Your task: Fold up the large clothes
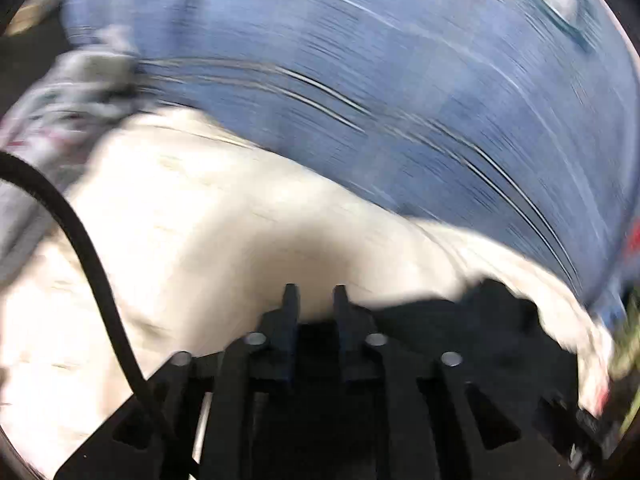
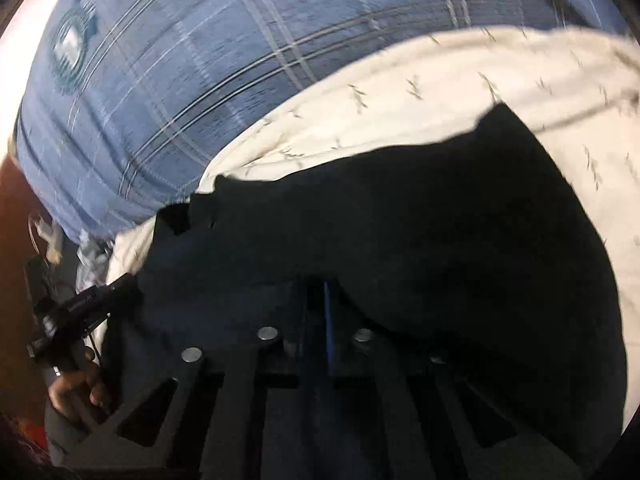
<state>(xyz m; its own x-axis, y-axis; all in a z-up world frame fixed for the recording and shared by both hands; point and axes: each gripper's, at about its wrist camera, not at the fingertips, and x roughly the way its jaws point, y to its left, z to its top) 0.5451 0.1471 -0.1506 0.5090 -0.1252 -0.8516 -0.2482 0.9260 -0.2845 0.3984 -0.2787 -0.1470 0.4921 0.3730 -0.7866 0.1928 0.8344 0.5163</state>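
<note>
A dark garment [image 2: 400,220] lies spread over a cream cloth [image 2: 440,92] with small dash marks. It bunches up over my right gripper [image 2: 322,292] and hides the fingertips; the jaws stand together, shut on its near edge. In the blurred left wrist view, my left gripper [image 1: 315,294] hovers low over the cream cloth [image 1: 200,220] with a narrow gap between its fingers and nothing seen pinched. The dark garment [image 1: 460,320] starts just right of it. The right wrist view shows the left gripper [image 2: 120,284] at the garment's left edge.
A blue plaid bedspread [image 2: 200,80] with a round emblem [image 2: 72,48] covers the far side. Crumpled grey patterned clothes [image 1: 80,84] lie at the far left. A black cable [image 1: 80,240] hangs across the left wrist view. A person's hand [image 2: 76,392] grips the left tool.
</note>
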